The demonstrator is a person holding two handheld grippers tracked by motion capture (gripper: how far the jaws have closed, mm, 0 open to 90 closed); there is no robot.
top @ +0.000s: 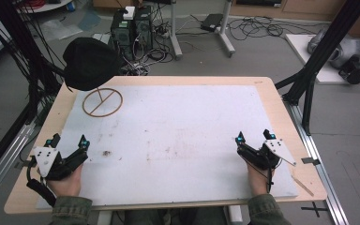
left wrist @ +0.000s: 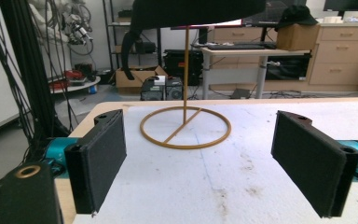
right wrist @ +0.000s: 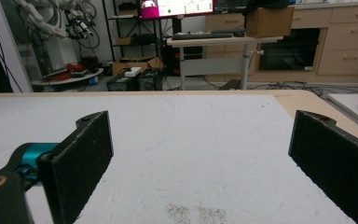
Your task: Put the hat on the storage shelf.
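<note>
A black cap (top: 90, 63) sits on top of a thin wooden stand whose ring base (top: 102, 102) rests at the far left of the white mat (top: 178, 122). In the left gripper view the ring base (left wrist: 185, 128) and its upright pole lie straight ahead, with the cap (left wrist: 196, 11) overhead. My left gripper (top: 68, 140) rests near the front left edge, open and holding nothing, well short of the stand. My right gripper (top: 254, 137) rests near the front right, open too, with bare mat between its jaws.
The wooden table (top: 281, 108) carries the stained white mat. Black frame posts (top: 316, 61) stand at the right, and cables hang at the left (top: 23, 56). Computer towers (top: 131, 28) and desk legs stand on the floor beyond the far edge.
</note>
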